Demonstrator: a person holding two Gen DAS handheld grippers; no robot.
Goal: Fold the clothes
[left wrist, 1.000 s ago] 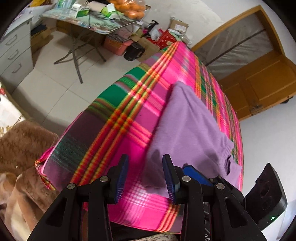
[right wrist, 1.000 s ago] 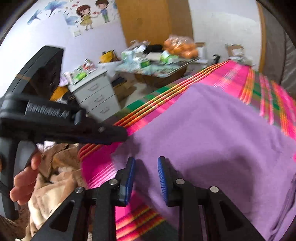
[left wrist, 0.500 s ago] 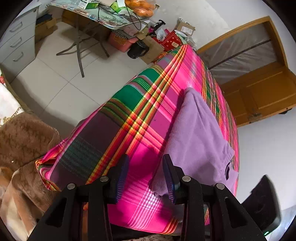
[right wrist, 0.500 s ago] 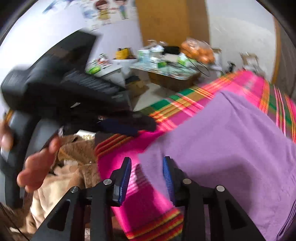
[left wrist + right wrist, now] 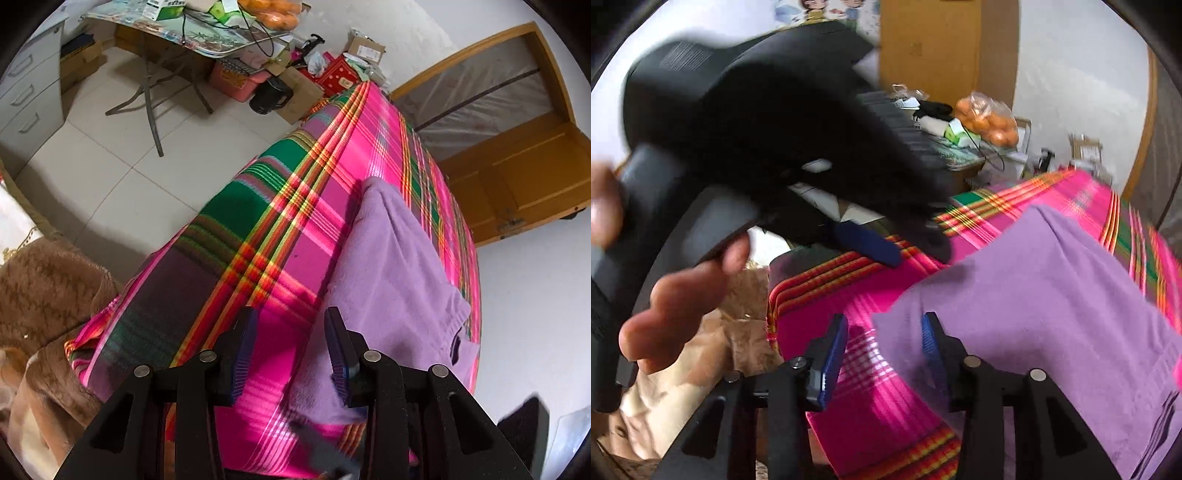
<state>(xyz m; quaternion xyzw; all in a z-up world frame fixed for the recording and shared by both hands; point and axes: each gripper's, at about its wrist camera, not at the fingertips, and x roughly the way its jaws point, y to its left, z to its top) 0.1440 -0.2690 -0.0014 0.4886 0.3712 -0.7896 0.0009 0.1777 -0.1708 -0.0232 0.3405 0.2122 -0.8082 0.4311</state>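
The right gripper [image 5: 884,350] has just been opening its jaws, and they stand spread with the near corner of the purple garment [image 5: 1052,314] lying below the gap, the pads pressing on nothing; the left gripper [image 5: 290,345] likewise has its fingers apart and empty, poised over the plaid bedspread [image 5: 258,236] just beside the garment's near left corner, with its right finger over the cloth's edge; in the right wrist view the left gripper's black body, held in a hand [image 5: 676,295], crosses the upper left, blurred; outward from the fingers, the purple garment [image 5: 391,273] lies along the bed as a long strip, its near end at the bed's near edge and its far end about halfway up, toward the right side; it looks already narrowed lengthwise, with a ribbed hem or cuff showing at its near right corner, so I judge at least one fold made; what seems left is to fold it across its length into a compact stack; no other clothes to fold are visible on the bed.
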